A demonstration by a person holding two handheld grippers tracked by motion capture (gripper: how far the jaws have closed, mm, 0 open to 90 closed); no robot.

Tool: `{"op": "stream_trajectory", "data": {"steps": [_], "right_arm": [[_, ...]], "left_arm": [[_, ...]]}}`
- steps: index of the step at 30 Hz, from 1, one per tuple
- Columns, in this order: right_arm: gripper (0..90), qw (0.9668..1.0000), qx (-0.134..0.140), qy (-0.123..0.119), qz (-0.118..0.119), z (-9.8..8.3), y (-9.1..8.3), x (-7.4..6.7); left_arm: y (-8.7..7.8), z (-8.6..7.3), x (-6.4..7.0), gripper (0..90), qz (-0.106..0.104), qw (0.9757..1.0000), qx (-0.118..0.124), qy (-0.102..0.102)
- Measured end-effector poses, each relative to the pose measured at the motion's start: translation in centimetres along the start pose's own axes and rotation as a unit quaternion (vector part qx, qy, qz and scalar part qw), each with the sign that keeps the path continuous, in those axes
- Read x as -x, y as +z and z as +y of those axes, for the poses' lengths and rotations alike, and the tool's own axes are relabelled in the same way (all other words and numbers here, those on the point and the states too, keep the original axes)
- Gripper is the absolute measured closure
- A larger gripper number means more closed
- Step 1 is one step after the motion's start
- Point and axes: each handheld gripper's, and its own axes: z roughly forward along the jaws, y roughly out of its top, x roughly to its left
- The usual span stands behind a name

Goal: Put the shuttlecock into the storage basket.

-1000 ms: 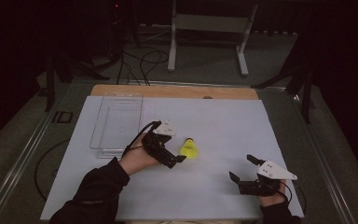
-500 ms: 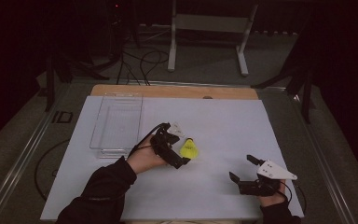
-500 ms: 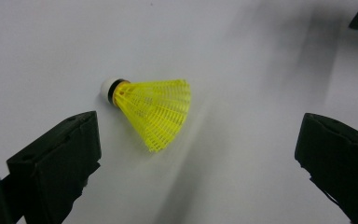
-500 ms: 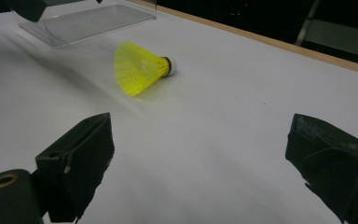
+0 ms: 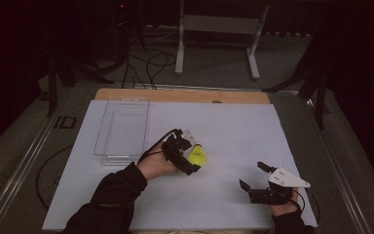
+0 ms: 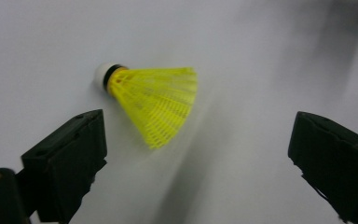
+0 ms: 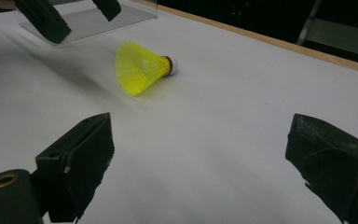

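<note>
Yellow shuttlecock lay on its side on the white sheet, near mid-table, white cork toward 12 o'clock in the high view; left gripper hovered just at its 9 o'clock, jaws wide though just closing a little, shuttlecock ahead of them untouched; right gripper rested well apart at 4 o'clock, jaws spread, empty; clear tray sat at 10 o'clock.

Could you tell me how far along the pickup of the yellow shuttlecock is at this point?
Done: the left tongs have just been closing slightly beside the shuttlecock, which lies on its side on the white table.
In hand: nothing gripped.
Left: grasp and lift it. The right tongs wait open; the clear tray is empty.
</note>
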Motion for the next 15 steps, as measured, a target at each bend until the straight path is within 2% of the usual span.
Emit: {"op": "stream_trajectory", "data": {"steps": [4, 7, 11, 15], "right_arm": [[7.7, 1.0, 0.0, 0.001, 0.001, 0.0, 0.0, 0.0], [7.7, 1.0, 0.0, 0.0, 0.001, 0.0, 0.0, 0.0], [7.7, 1.0, 0.0, 0.001, 0.001, 0.0, 0.0, 0.0], [7.8, 1.0, -0.002, 0.001, 0.002, 0.0, 0.0, 0.0]], "left_arm": [[0.6, 0.1, -0.3, 15.5, -0.003, 0.9998, -0.017, -0.012], [1.3, 0.1, -0.4, 16.6, 0.009, 0.9991, -0.039, -0.015], [1.8, 0.1, -0.4, 19.0, 0.017, 0.9985, -0.049, -0.019], [2.1, 0.2, -0.5, 24.5, 0.035, 0.9977, -0.056, -0.018]]}}
